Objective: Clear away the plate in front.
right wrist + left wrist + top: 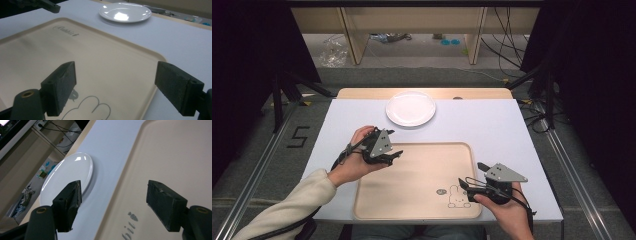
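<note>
1. Left gripper [393, 156]: sat left of centre in the high view, over the tray's upper-left corner. Jaws stood wide apart and held nothing; in its own view the gap framed bare tray and table.
2. Right gripper [465, 187]: sat at lower right of the high view, above the tray's lower-right corner, near the printed rabbit [456, 197]. Jaws were likewise spread wide and empty.
3. Tray [412, 150]: beige and rimmed, flat on the table in the lower middle of the frame. Nothing lay in it; only the rabbit drawing and a line of small lettering marked its surface.
4. Plate [410, 108]: white and empty, in the upper centre of the high view, beyond the tray's far rim and apart from it. In the left gripper view it lay at centre left [65, 178], just past the left jaw; in the right gripper view, at top centre [125, 11].
5. Table [492, 125]: a pale sheet over a wooden top.
6. Step in hand, as judged: a start or approach, with both grippers ready and neither on anything.
7. Next move, as judged: most likely the left gripper reaching up to the plate's near rim, coming in low enough for one jaw to slide under the lip, then closing.
</note>
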The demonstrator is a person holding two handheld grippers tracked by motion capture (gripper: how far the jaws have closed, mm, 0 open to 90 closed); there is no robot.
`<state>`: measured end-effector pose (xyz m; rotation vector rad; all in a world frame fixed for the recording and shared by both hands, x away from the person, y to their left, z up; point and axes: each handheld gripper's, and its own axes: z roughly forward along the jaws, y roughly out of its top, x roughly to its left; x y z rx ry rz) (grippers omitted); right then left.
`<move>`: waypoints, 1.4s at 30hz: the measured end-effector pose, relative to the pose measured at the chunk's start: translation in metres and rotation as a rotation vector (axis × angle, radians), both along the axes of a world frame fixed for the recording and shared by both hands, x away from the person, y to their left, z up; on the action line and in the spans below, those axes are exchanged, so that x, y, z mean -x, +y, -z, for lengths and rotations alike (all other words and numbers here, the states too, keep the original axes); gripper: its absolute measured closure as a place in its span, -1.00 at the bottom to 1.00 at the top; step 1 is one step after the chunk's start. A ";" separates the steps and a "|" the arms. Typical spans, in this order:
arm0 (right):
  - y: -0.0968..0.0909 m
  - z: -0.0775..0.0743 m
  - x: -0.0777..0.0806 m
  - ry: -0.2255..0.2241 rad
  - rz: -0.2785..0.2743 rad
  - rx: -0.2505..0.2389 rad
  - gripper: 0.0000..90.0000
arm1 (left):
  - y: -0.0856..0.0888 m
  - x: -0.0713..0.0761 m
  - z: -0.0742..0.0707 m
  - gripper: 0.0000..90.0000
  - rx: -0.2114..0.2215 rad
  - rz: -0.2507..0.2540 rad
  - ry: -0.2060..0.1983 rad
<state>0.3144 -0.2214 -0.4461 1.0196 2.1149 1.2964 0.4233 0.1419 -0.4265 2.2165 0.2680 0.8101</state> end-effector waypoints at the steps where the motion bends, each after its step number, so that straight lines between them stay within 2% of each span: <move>1: 0.000 0.000 0.000 0.000 0.000 0.000 -0.59 | -0.002 -0.005 -0.001 -0.36 -0.010 0.001 -0.007; 10: 0.000 0.000 0.000 0.001 -0.001 0.000 -0.59 | -0.009 -0.020 -0.001 -0.35 -0.035 -0.014 -0.011; 14: 0.000 0.000 0.000 -0.014 -0.001 0.005 -0.59 | -0.013 -0.030 0.000 -0.35 -0.039 -0.024 -0.013; 16: 0.000 0.000 0.000 0.001 -0.001 0.000 -0.59 | -0.017 -0.039 0.001 -0.34 -0.055 -0.031 -0.016; 25: -0.001 0.000 -0.001 -0.011 -0.001 0.001 -0.59 | -0.029 -0.059 0.006 -0.32 -0.092 -0.039 -0.025; 32: -0.001 0.001 -0.001 -0.010 -0.002 0.002 -0.59 | -0.034 -0.070 0.011 -0.31 -0.109 -0.044 -0.007; 33: -0.001 0.001 -0.001 -0.010 -0.002 0.000 -0.59 | -0.034 -0.072 0.011 -0.31 -0.115 -0.046 -0.018; 37: 0.000 0.001 0.000 0.005 -0.004 -0.004 -0.59 | -0.036 -0.077 0.013 -0.30 -0.121 -0.049 -0.015; 42: -0.001 0.001 0.000 0.006 -0.005 -0.004 -0.59 | -0.039 -0.091 0.018 -0.29 -0.138 -0.063 -0.006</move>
